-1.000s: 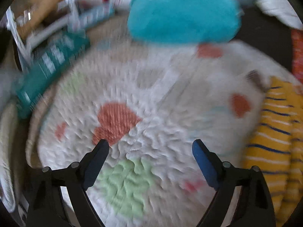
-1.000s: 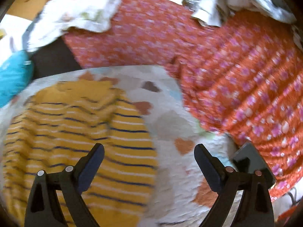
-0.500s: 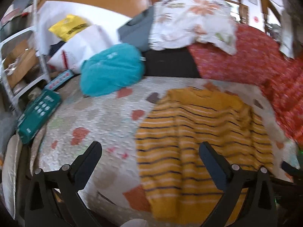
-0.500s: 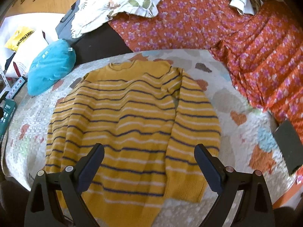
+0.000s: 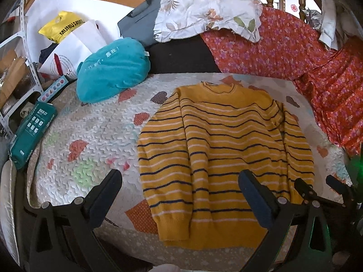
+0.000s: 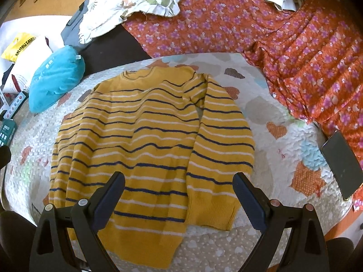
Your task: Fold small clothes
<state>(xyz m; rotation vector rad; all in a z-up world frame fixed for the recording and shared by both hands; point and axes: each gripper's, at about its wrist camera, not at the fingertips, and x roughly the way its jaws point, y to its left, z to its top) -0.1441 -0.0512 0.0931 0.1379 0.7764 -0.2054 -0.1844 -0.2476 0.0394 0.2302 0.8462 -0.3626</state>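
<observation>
A yellow sweater (image 5: 226,140) (image 6: 145,136) with navy and white stripes lies flat, front up, on a quilted heart-pattern bedspread (image 5: 95,131) (image 6: 272,117). Both sleeves lie alongside its body, neck at the far end, hem toward me. My left gripper (image 5: 179,183) hovers open above the hem's left part, nothing between its fingers. My right gripper (image 6: 179,185) hovers open over the hem's right part, also empty. The right gripper's fingers (image 5: 326,190) show at the lower right of the left wrist view.
A teal cushion (image 5: 111,70) (image 6: 54,79) sits at the bedspread's far left. A green box (image 5: 31,133) lies at the left edge. Red flowered cloth (image 5: 295,52) (image 6: 295,45) covers the back and right. A dark phone (image 6: 342,165) lies at the right. A floral pillow (image 5: 208,6) rests behind.
Both grippers pulled back and up from close over the bedspread, so the whole sweater came into view. The left one swung right toward the sweater. Both stayed open.
</observation>
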